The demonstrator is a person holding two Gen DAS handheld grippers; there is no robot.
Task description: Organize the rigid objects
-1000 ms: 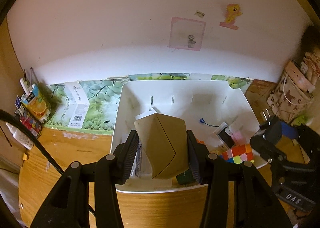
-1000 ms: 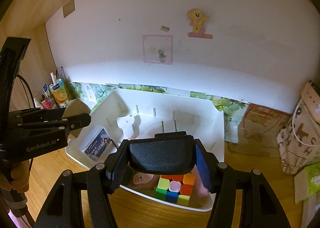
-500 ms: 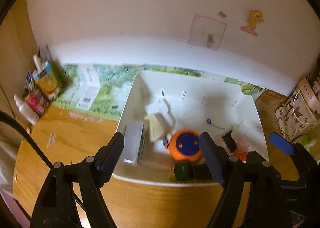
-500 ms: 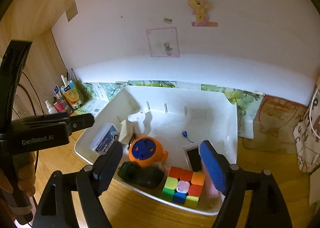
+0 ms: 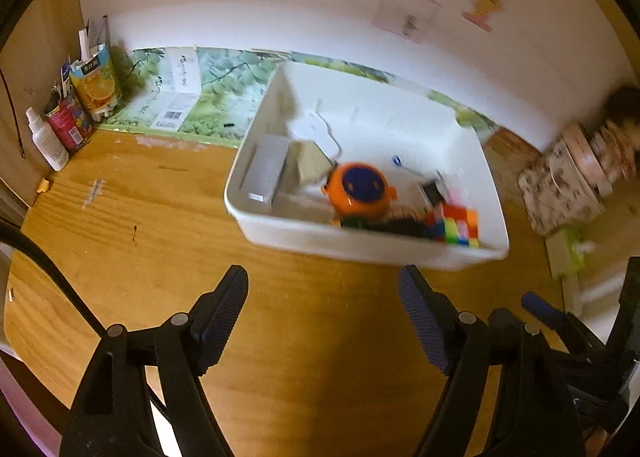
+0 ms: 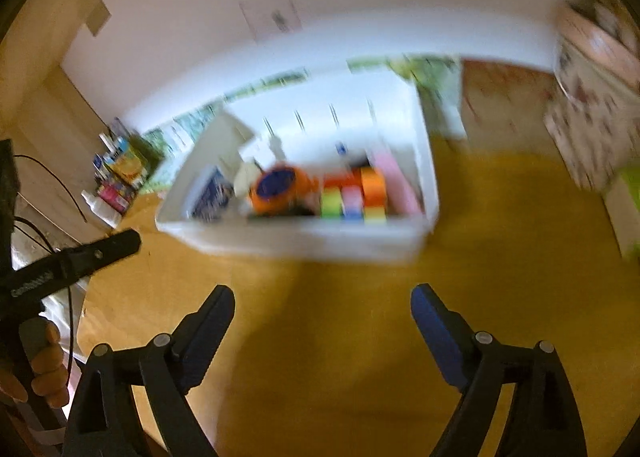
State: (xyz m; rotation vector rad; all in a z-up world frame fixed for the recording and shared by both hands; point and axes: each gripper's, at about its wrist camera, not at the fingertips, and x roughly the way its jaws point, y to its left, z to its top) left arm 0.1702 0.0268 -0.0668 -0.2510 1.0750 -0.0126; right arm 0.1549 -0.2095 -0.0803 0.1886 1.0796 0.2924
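A white bin (image 5: 360, 247) (image 6: 296, 239) sits on the wooden desk and holds an orange round toy with a blue top (image 5: 360, 187) (image 6: 280, 189), a colourful puzzle cube (image 5: 456, 225) (image 6: 354, 197), a tan wedge-shaped box (image 5: 310, 163), a clear case (image 5: 266, 173) and a black item (image 5: 400, 225). My left gripper (image 5: 323, 289) hangs open over bare desk in front of the bin, holding nothing. My right gripper (image 6: 323, 305) also hovers over bare desk short of the bin, its jaws still opening and nothing between them. The right wrist view is blurred.
A juice carton (image 5: 96, 83), a red can (image 5: 66, 123) and a white bottle (image 5: 48, 141) stand at the far left against a wood panel. A green printed mat (image 5: 200, 97) lies by the wall. A patterned bag (image 5: 568, 185) stands at the right. A hand (image 6: 44, 369) grips the left tool.
The left gripper let go of the tan box and the right let go of the black item; both now lie in the bin. Both grippers opened and pulled back toward the desk's near side.
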